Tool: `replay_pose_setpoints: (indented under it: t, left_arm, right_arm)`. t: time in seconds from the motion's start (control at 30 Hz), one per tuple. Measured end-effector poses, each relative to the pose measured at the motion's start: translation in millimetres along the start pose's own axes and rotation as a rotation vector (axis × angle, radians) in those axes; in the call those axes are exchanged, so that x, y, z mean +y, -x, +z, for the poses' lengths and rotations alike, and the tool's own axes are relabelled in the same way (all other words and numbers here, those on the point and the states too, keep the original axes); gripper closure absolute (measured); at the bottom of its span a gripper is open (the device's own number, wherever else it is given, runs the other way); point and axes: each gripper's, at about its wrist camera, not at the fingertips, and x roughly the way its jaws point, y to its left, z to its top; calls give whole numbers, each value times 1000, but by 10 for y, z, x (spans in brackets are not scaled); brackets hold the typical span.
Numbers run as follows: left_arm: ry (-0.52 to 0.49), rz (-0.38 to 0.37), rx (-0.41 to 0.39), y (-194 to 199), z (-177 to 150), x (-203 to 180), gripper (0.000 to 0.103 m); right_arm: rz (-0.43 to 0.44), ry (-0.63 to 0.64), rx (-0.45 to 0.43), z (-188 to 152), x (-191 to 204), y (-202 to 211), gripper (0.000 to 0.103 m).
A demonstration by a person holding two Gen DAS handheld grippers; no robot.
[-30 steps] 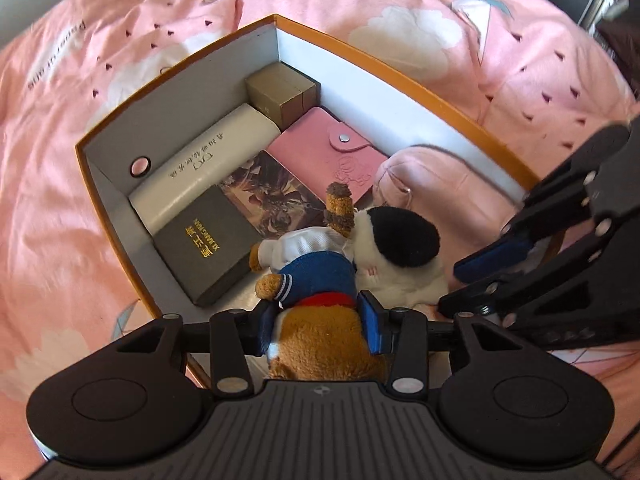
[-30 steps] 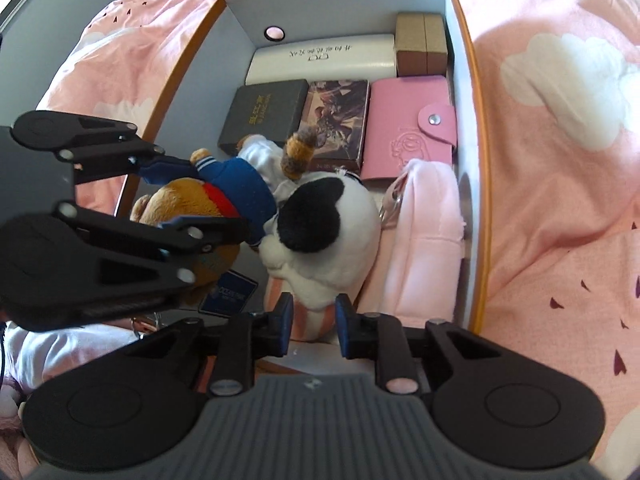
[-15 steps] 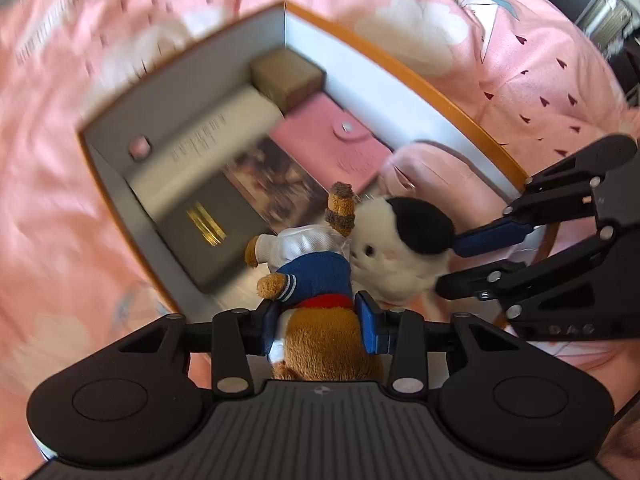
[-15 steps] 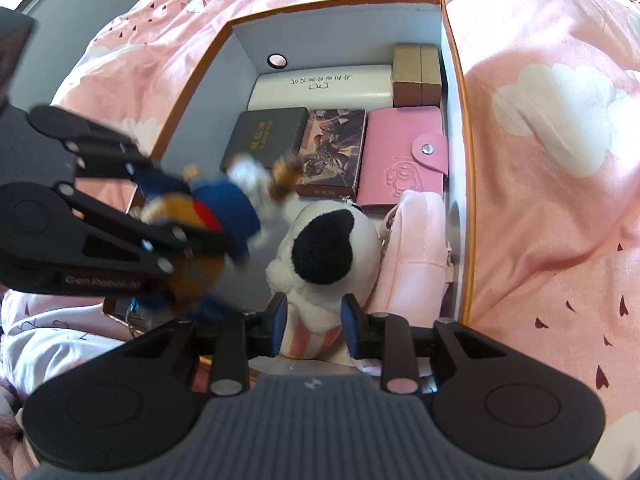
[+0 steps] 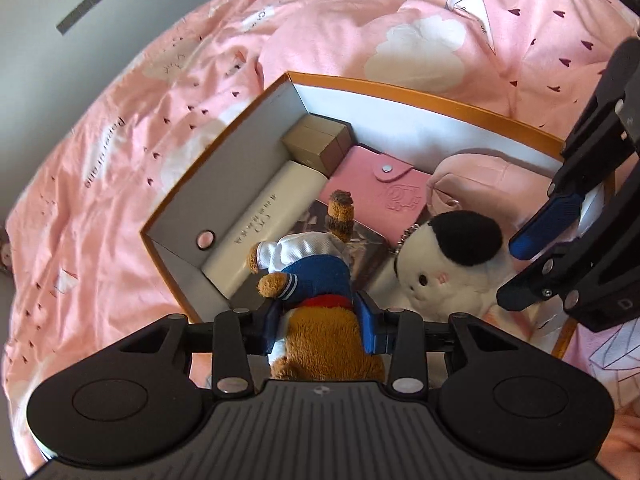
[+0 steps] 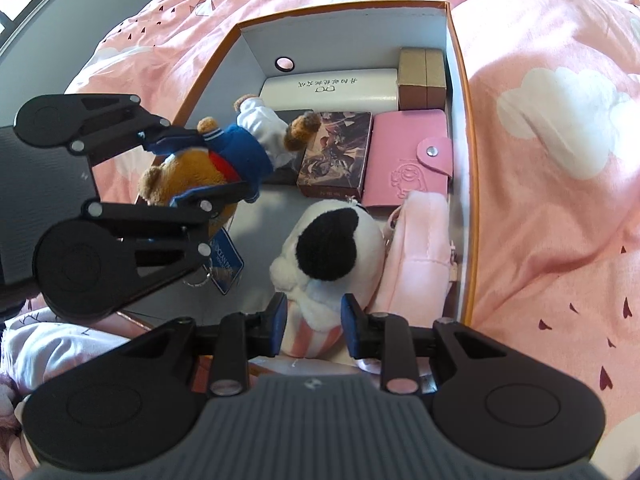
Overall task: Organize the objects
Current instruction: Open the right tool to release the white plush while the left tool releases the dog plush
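Observation:
My left gripper (image 5: 320,328) is shut on a brown plush bear in blue and white clothes (image 5: 316,276) and holds it above the near-left part of the orange-rimmed box (image 5: 400,88). The bear (image 6: 224,156) hangs between the left fingers in the right wrist view, a blue tag (image 6: 226,266) dangling below. My right gripper (image 6: 314,326) stands around the striped lower body of a white plush with a black patch (image 6: 332,248) lying in the box; its pads look slightly apart from the plush. The white plush (image 5: 448,264) also shows in the left wrist view.
The box (image 6: 460,80) holds a white case (image 6: 332,88), a brown cube (image 6: 422,76), a pink wallet (image 6: 412,156), a picture card box (image 6: 336,152), a dark box (image 6: 286,176) and a pink pouch (image 6: 416,256). Pink bedding (image 6: 560,120) surrounds it.
My left gripper has lifted the bear up and away from the white plush. My right gripper's jaws have widened around the white plush, and both cameras have risen.

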Motion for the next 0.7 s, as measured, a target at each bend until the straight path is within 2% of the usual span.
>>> replay_pose_setpoints:
  t: [0.1,0.23,0.27,0.37,0.53,0.63,0.7]
  left_arm:
    - [112,-138,64,-49,2,105,59]
    - [243,-246,128,-169,-81,148,60]
    - [269,-252,130,-190,-109,155,60]
    - [303,-254,121,-205,-136,135,60]
    - [337,-357,182,-241,-101,247,56]
    - [349,-429,217,-261,-72,348,56]
    - [342,-441,229,-278,-66,358,57]
  right_arm:
    - [2,-2,-1,2,-4,-5,72]
    - [-2,1,-1,14,1,0,72]
    - [5,2,-1,20,1,2,72]
    - [2,15,1,24,10,10,71]
    - [-1,20,3,53,-4,41,71]
    - [-13,40,-18,92,-14,97,65]
    - [-19,56,-39,134,-13,122,61]
